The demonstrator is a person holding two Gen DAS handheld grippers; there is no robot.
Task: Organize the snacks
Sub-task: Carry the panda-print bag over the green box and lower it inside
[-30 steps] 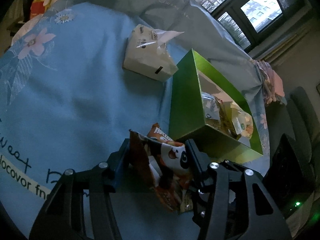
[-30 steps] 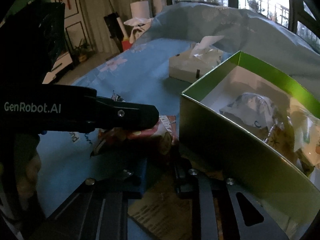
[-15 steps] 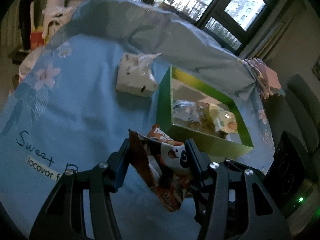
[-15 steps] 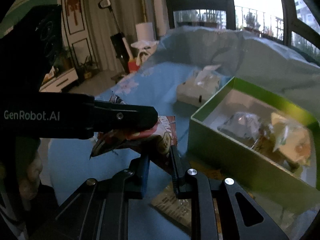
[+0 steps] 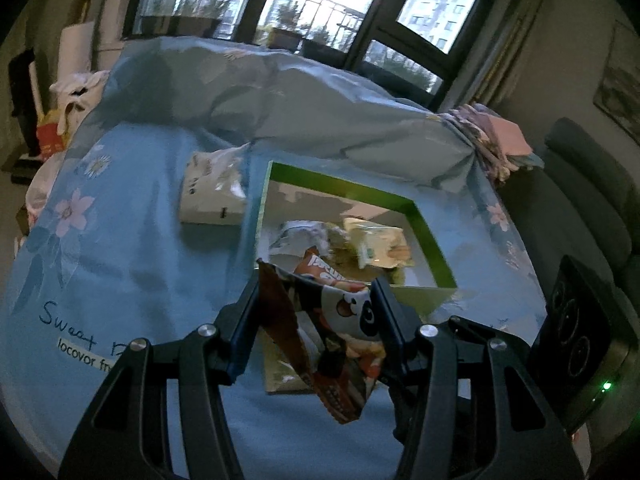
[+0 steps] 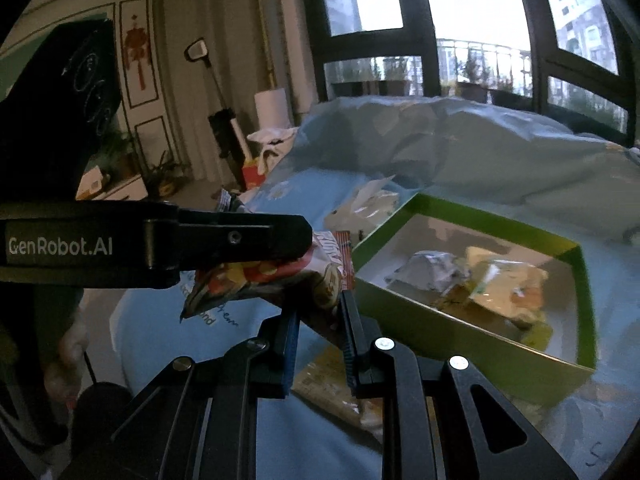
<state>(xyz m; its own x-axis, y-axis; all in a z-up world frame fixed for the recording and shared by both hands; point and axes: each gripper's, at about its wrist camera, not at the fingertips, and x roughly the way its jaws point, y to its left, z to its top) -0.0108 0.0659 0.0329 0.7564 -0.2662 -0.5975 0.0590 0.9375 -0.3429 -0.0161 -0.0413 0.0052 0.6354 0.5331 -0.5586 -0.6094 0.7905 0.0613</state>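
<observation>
My left gripper (image 5: 316, 296) is shut on a red-brown panda snack bag (image 5: 332, 320) and holds it in the air near the front left corner of the green box (image 5: 432, 240). The box lies open on the blue cloth with several snack packs (image 5: 376, 240) inside. In the right wrist view the left gripper's finger (image 6: 240, 240) reaches in from the left with the bag (image 6: 272, 276). My right gripper (image 6: 318, 308) is nearly closed with the bag's lower edge between its fingers; whether it grips the bag is unclear. The green box (image 6: 460, 328) is to its right.
A white tissue box (image 5: 212, 196) sits left of the green box. A flat yellowish packet (image 6: 332, 384) lies on the blue floral cloth (image 5: 100, 240) below the grippers. A bunched blue duvet (image 5: 320, 112) lies behind. A dark sofa (image 5: 592, 208) stands at the right.
Both grippers have risen, lifting the panda bag well above the cloth; the green box now looks smaller and lower, and more of the window shows.
</observation>
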